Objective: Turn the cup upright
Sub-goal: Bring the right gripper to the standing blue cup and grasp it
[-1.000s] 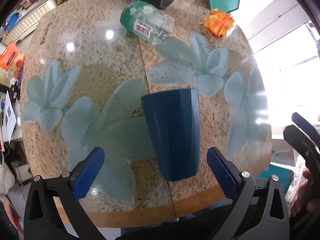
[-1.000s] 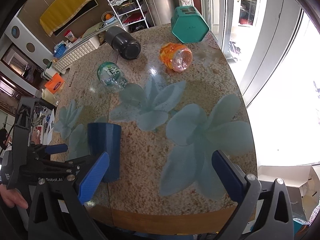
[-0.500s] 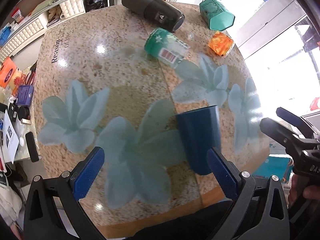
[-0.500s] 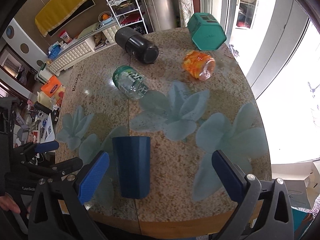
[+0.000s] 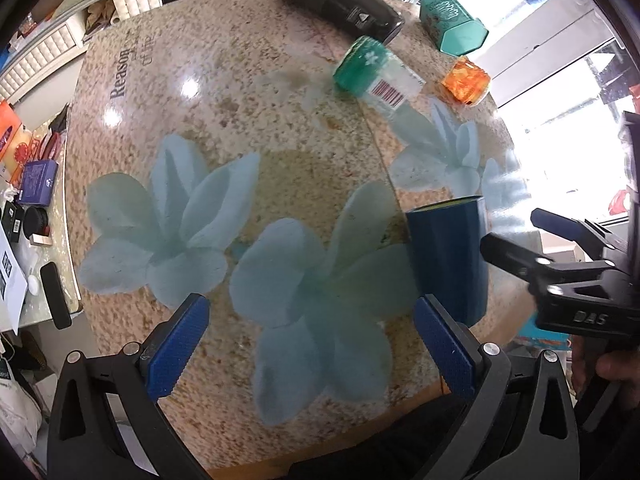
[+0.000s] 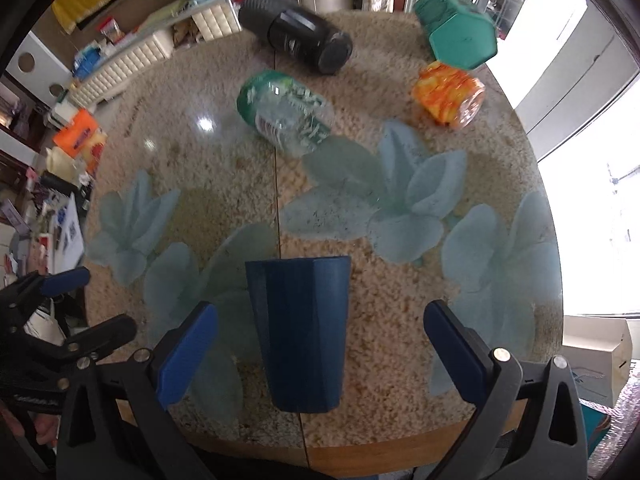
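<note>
The dark blue cup is seen lying on its side near the front edge of the counter, just beside the seam that runs across the top; its faceted walls taper from a wide end pointing toward the counter's middle to a narrower end pointing toward the front edge. A yellowish line is visible along the wide end in the left wrist view, where the cup is found at the right-hand side. The right gripper is positioned with its jaws wide apart on either side of the cup, neither blue pad touching it. The left gripper is held with jaws apart over the printed flower pattern, left of the cup. Toward the far edge, a black cylinder, a green-capped clear bottle, an orange jar and a teal hexagonal container are seen on their sides.
</note>
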Demonstrator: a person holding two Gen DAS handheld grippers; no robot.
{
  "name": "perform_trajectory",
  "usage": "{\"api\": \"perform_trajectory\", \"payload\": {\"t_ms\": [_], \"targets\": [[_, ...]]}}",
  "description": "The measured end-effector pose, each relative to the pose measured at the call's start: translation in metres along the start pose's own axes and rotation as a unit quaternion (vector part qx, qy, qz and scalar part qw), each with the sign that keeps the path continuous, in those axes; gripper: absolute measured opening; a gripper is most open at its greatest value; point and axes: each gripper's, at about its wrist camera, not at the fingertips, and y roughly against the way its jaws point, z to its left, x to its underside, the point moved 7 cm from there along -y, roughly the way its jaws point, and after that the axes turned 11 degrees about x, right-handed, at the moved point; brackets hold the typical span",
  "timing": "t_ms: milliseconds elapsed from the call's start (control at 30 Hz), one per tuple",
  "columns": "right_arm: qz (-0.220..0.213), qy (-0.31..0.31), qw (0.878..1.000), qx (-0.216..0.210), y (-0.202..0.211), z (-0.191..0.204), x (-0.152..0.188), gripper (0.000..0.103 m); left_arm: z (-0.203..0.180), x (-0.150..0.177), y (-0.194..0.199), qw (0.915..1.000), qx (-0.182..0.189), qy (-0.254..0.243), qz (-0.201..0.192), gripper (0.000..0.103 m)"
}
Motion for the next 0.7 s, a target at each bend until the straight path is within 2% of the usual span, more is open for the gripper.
{"api": "perform_trajectory", "payload": {"t_ms": [133, 433, 600, 633, 667, 700], "targets": [[0.034, 0.012, 0.999, 0.013, -0.022, 0.008, 0.0, 0.103, 0.009, 0.002, -0.005, 1.0, 0.001, 0.001, 0.007, 0.103], [0.084, 0.014, 0.996, 0.007, -0.058, 0.023, 0.001, 0.103, 0.023, 0.009, -0.014, 0.9997, 0.007, 0.006, 0.024, 0.103], [0.092, 0.016, 0.996, 0.013, -0.07, 0.03, 0.0, 0.103, 0.028, 0.01, -0.014, 0.9997, -0.003, 0.006, 0.025, 0.103], [0.094, 0.017, 0.995, 0.012, -0.073, 0.032, 0.0, 0.097, 0.029, 0.009, -0.014, 0.9996, -0.003, 0.007, 0.025, 0.103], [0.098, 0.02, 0.995, 0.013, -0.076, 0.034, 0.001, 0.082, 0.03, 0.009, -0.015, 0.9996, -0.002, 0.009, 0.025, 0.103], [0.103, 0.024, 0.994, 0.017, -0.08, 0.035, 0.002, 0.072, 0.031, 0.008, -0.015, 0.9996, -0.002, 0.011, 0.025, 0.103]]}}
